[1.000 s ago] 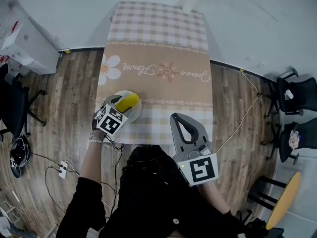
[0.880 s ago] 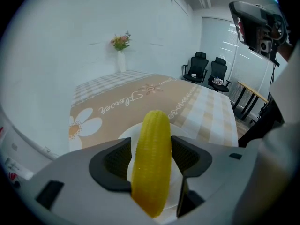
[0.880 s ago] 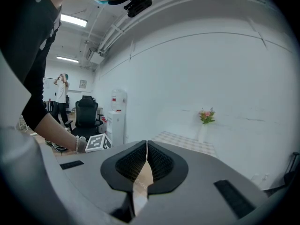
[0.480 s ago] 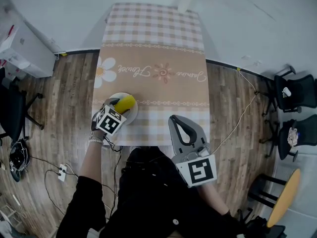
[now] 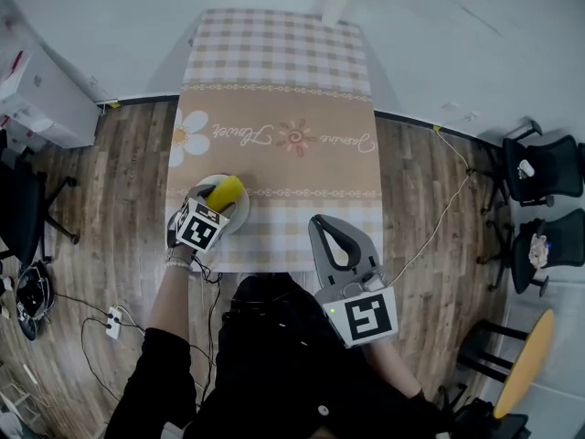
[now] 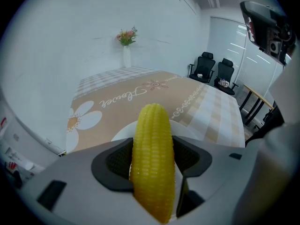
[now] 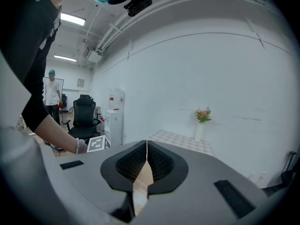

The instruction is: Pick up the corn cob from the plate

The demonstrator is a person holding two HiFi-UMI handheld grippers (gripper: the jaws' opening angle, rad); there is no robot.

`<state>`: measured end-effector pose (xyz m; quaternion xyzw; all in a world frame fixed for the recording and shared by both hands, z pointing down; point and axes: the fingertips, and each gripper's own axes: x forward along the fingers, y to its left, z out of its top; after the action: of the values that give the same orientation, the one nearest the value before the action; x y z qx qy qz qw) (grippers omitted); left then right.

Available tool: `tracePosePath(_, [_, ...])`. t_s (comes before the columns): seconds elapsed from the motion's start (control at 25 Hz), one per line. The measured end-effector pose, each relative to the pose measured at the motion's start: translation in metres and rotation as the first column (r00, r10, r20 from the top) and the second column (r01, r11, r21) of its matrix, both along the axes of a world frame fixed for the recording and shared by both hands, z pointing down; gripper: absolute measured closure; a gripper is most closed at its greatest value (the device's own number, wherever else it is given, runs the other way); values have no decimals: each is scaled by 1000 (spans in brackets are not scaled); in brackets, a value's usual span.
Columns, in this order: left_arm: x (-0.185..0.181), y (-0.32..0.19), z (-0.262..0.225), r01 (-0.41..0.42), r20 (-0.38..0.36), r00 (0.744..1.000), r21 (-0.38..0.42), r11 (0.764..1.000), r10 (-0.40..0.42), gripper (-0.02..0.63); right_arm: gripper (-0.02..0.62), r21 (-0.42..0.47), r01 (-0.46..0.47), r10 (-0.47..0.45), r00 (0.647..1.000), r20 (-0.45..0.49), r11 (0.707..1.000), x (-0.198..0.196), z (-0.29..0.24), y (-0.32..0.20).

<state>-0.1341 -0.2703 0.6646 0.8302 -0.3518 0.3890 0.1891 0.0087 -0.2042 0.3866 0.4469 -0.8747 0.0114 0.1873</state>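
A person stands at the near edge of a table (image 5: 274, 53) with a checked and floral cloth, holding 2 grippers. The left gripper (image 5: 212, 201) is closed on the corn cob (image 5: 227, 190). In the left gripper view the yellow cob (image 6: 152, 158) sits squarely between the 2 jaws, gripped on both sides. Its long axis runs along the jaws, and its blunt tip sticks out past the fingertips. The white plate (image 6: 123, 132) shows directly below and just beyond the jaws, so the cob is over the plate. Whether it has lifted clear of the plate or is touching it is hard to judge from these angles.

The right gripper (image 5: 327, 221) is held near the person's body, well apart from the plate, with its jaws pressed together on nothing.

Compared with 1 second ago, the left gripper's hold on the cob looks unchanged. Both grippers keep nearly the same places, and the head view has shifted only slightly.
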Motion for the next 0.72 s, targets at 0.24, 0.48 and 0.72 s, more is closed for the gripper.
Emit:
tracePosePath(0.24, [1, 3, -3, -1, 24, 1000, 19, 1000, 1, 345, 552, -4, -5, 5, 1000, -2, 1000, 3, 1, 0])
tracePosePath(0.48, [-1, 2, -15, 46, -3, 999, 47, 998, -46, 345, 552, 3, -1, 1, 1000, 5, 1000, 5, -2, -2])
tracePosePath(0.72, [-2, 1, -36, 89, -36, 996, 106, 990, -86, 345, 552, 10, 23, -23, 1000, 9, 1000, 0, -3, -4])
